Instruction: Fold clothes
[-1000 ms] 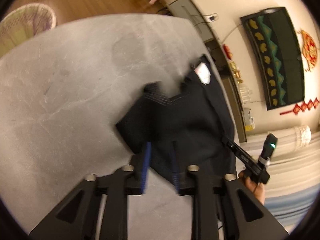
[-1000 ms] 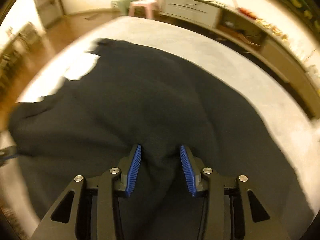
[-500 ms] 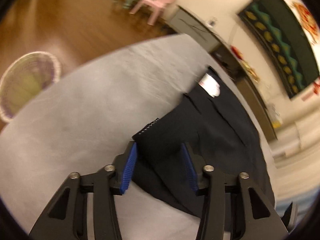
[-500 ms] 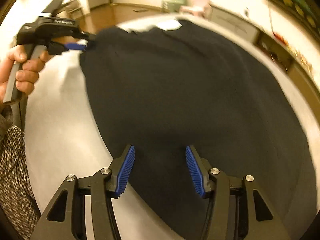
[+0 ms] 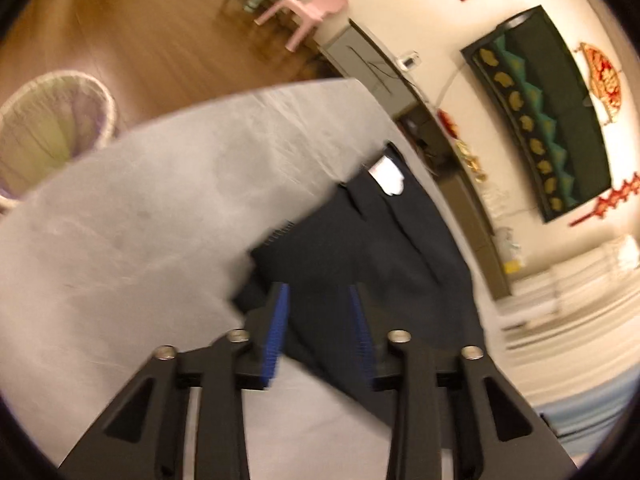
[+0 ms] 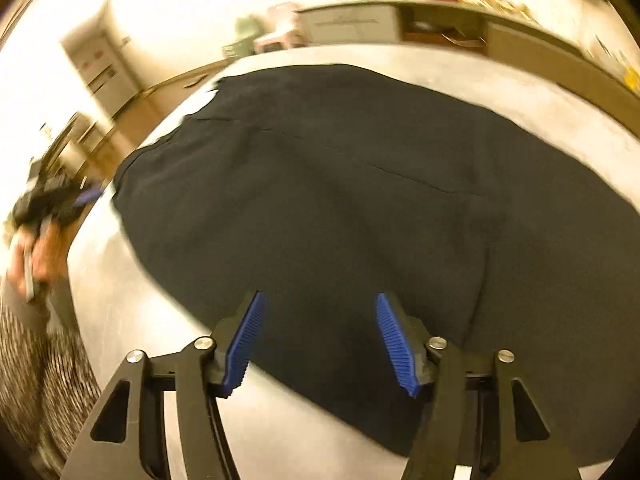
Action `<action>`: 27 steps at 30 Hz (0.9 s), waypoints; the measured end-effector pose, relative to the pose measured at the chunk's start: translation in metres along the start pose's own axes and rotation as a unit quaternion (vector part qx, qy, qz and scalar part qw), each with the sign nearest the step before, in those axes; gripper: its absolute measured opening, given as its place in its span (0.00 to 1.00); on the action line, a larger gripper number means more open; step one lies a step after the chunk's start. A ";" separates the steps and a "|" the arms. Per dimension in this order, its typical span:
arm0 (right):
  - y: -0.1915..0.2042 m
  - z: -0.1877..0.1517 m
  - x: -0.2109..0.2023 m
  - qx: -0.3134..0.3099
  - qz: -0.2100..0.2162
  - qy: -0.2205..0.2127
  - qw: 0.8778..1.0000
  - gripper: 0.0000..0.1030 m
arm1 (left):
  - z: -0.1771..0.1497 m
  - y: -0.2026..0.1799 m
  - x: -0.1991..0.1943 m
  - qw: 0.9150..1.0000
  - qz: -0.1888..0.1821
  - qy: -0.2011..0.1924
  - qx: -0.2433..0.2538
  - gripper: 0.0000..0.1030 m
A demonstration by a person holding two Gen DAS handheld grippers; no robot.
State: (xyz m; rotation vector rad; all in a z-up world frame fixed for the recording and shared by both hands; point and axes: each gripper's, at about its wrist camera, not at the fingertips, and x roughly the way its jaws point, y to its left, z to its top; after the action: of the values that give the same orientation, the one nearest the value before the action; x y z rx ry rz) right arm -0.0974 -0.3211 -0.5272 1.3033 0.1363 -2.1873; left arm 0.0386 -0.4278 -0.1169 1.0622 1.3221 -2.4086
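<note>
The dark garment [image 6: 360, 200] lies spread on the grey table [image 5: 140, 220]. Both the left gripper [image 5: 318, 332] and right gripper [image 6: 320, 340] gape empty (white label [image 5: 390, 170] toward one o'clock).

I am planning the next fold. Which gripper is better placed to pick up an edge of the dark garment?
Probably the left gripper. Its open fingers straddle the near corner of the dark garment on the grey table. The right gripper is open over flat cloth, with no edge between its fingers.
</note>
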 end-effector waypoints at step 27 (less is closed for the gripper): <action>0.089 -0.036 0.078 -0.049 0.072 0.012 0.996 0.31 | -0.017 -0.019 0.033 0.995 0.062 0.064 0.054 0.09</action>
State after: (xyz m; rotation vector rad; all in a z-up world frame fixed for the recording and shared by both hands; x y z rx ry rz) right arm -0.0506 -0.4145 -0.5927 1.2453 0.1528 -2.0199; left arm 0.0139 -0.3974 -0.1328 1.3069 1.1370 -2.3772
